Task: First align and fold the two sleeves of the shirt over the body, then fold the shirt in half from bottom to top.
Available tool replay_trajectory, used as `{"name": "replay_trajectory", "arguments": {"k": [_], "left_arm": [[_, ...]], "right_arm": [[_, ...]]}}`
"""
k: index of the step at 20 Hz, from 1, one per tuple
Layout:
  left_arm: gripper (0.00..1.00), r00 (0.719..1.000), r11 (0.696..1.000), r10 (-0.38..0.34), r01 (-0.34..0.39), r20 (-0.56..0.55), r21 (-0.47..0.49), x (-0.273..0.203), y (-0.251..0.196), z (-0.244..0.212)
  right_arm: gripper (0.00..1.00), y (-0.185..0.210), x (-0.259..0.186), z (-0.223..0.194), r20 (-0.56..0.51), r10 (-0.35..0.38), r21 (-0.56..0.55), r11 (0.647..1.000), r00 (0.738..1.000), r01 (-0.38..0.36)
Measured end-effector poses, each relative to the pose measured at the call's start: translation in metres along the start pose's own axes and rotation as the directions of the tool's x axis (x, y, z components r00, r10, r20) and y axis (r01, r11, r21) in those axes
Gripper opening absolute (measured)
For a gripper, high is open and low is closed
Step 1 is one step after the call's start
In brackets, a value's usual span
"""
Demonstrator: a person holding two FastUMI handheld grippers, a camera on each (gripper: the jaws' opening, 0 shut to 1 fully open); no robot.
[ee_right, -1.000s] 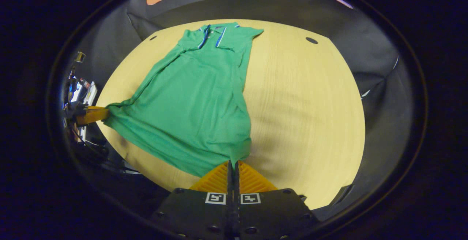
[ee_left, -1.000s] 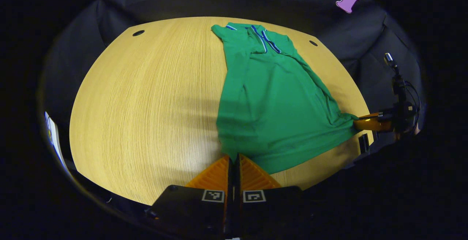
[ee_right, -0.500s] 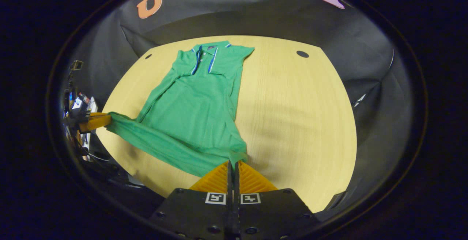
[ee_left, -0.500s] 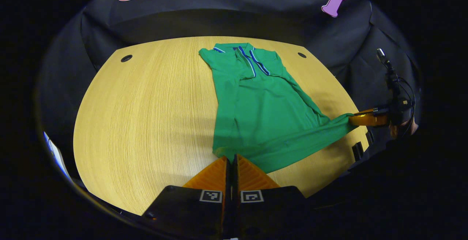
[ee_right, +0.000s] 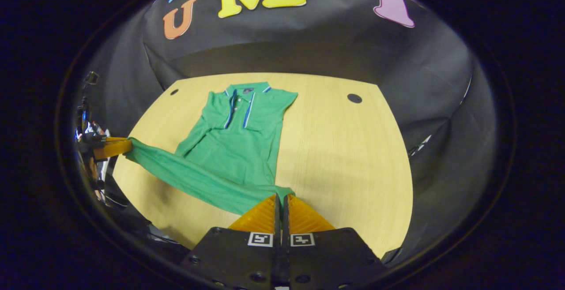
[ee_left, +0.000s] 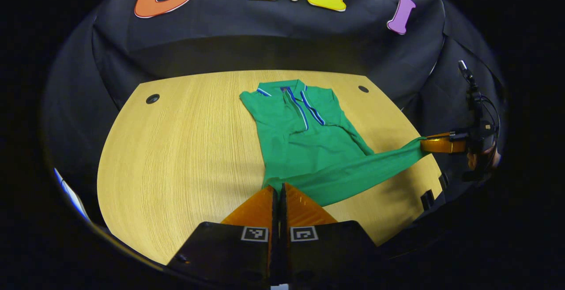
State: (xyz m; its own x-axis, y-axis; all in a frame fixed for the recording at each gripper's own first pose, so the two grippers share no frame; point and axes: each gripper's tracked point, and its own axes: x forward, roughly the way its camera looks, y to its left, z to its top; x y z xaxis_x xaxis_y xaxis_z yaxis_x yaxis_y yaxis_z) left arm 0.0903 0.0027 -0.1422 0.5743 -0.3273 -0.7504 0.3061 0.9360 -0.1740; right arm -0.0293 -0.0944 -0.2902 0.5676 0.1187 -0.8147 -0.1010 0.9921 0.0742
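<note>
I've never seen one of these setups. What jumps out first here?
A bright green shirt lies on a pale wooden table, collar toward the far edge. Its bottom hem is lifted and stretched between two claws: the left claw pinches one corner, the right claw the other.

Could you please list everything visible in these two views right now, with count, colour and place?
Shirt: one, green with blue and white collar trim, collar end flat at the far side of the table, bottom hem lifted and stretched between the two grippers.
Table: one, light wood, under the shirt.
Round holes: two, dark, near the table's far corners.
Booth wall: one, black cloth, behind the table.
Left gripper: one, shut on the shirt's hem corner nearest its camera.
Right gripper: one, shut on the other hem corner.
Hand: one, partly seen behind the right gripper in the left gripper view.
</note>
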Motion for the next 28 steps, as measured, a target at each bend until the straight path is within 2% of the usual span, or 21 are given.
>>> {"name": "replay_trajectory", "arguments": {"k": [6,14,19,28], "left_arm": [[0.06,0.997,0.999,0.014,-0.017,0.076,0.031,0.011,0.003,0.048],[0.05,0.985,0.999,0.025,-0.02,0.171,-0.031,0.037,0.011,0.122],[0.06,0.978,0.999,0.042,-0.034,0.206,-0.039,0.061,0.024,0.159],[0.06,0.977,0.991,0.09,-0.069,0.192,-0.113,0.116,0.06,0.191]], "right_arm": [[0.0,-0.006,0.005,0.055,0.089,-0.011,0.047,0.999,0.996,0.007],[0.0,-0.019,0.011,0.13,0.175,-0.027,0.05,0.999,0.984,0.018],[0.0,-0.023,0.035,0.182,0.217,-0.024,0.028,0.999,0.976,0.018],[0.0,-0.009,0.088,0.251,0.232,-0.022,-0.039,0.999,0.972,0.032]]}}
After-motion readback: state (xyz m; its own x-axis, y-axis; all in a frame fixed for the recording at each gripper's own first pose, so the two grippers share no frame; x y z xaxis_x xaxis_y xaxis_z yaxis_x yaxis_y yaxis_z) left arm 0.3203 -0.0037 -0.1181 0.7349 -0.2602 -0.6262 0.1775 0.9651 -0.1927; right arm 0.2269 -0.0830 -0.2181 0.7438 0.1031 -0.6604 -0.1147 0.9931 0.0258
